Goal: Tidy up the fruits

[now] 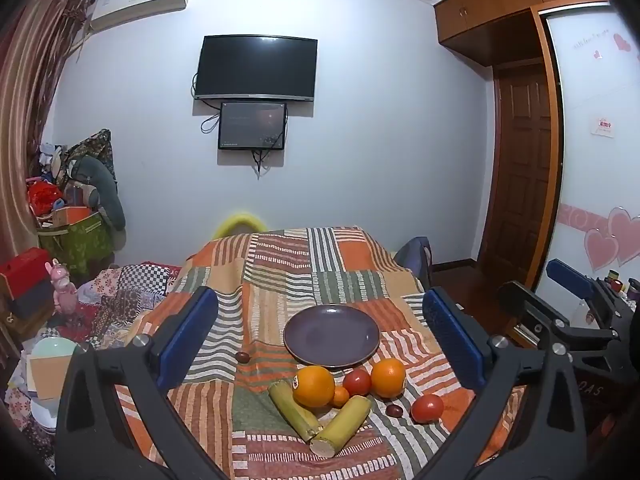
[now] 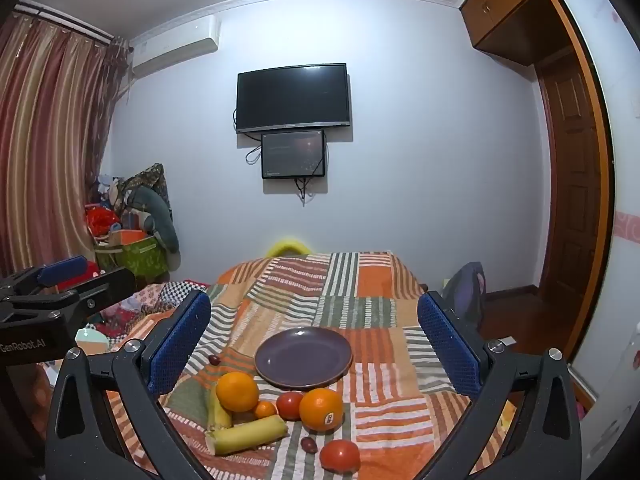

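On striped cloth, glossy oranges (image 1: pixel 314 386) crowd an empty purple plate (image 1: pixel 331 336); both claws (image 1: pixel 320 336) (image 2: pixel 314 344) gape.

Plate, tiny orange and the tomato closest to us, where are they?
plate (image 1: pixel 320 334), left wrist view, bare middle of the dish.
tiny orange (image 2: pixel 265 409), right wrist view, its visible front.
nearest tomato (image 2: pixel 340 456), right wrist view, middle of its skin.

yellow stalk (image 2: pixel 218 404) partly behind orange (image 2: pixel 237 391)
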